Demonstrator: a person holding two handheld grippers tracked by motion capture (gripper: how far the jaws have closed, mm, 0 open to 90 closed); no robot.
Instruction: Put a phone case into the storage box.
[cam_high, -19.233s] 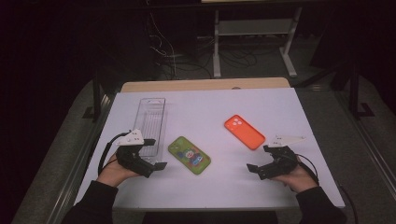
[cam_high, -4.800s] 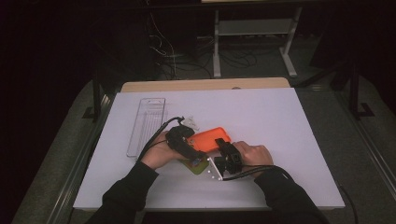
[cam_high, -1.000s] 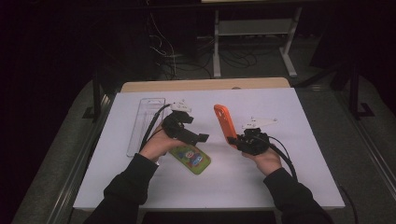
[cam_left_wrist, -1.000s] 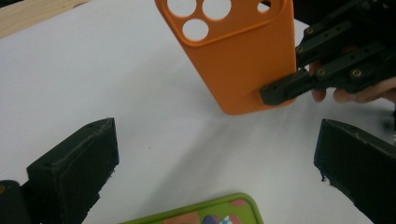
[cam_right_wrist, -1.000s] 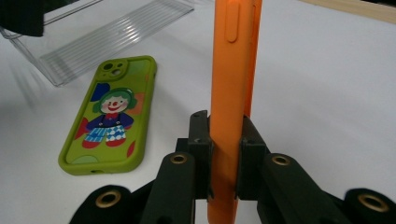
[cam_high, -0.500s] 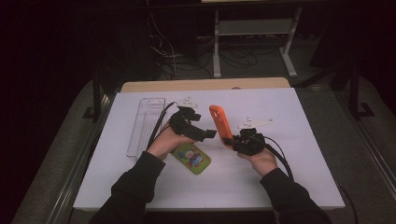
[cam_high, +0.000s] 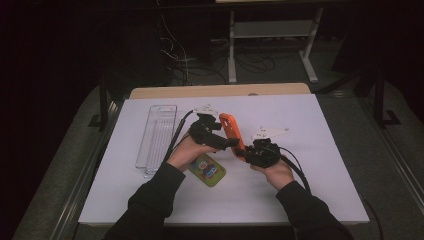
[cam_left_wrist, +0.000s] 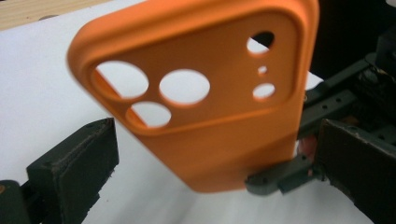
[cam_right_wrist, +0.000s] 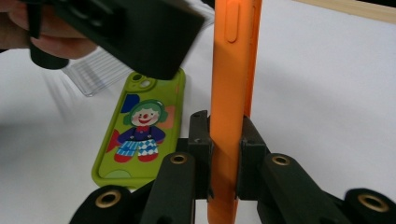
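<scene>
Orange phone case (cam_high: 231, 132): held up off the table, standing nearly on end, centre of the high view between my two hands. In my left gripper view (cam_left_wrist: 201, 107) it shows its inner face, with three round camera holes at upper left and smaller holes at upper right.
Right gripper (cam_right_wrist: 225, 144): my jaws are closed on the lower part of the orange phone case, one pad on each face; the case rises edge-on up the middle of my right gripper view. In the high view this gripper (cam_high: 249, 150) sits just right of centre.
Left gripper (cam_high: 226, 142): left of the case in the high view, jaws pointing right toward it. In my left gripper view (cam_left_wrist: 205, 172) the jaws stand wide apart, one at lower left, one at lower right, with the case between them; neither pad is pressing it.
Green phone case (cam_high: 207, 168): flat on the table below centre in the high view, partly under my left hand. Clown picture facing up in the right gripper view (cam_right_wrist: 140, 126), lower left.
Clear tray (cam_high: 157, 137): left of centre in the high view, lying lengthwise, apart from both cases.
Table (cam_high: 320, 150): white top, wooden strip along the far edge.
Sleeves: dark, coming in from the bottom of the high view.
</scene>
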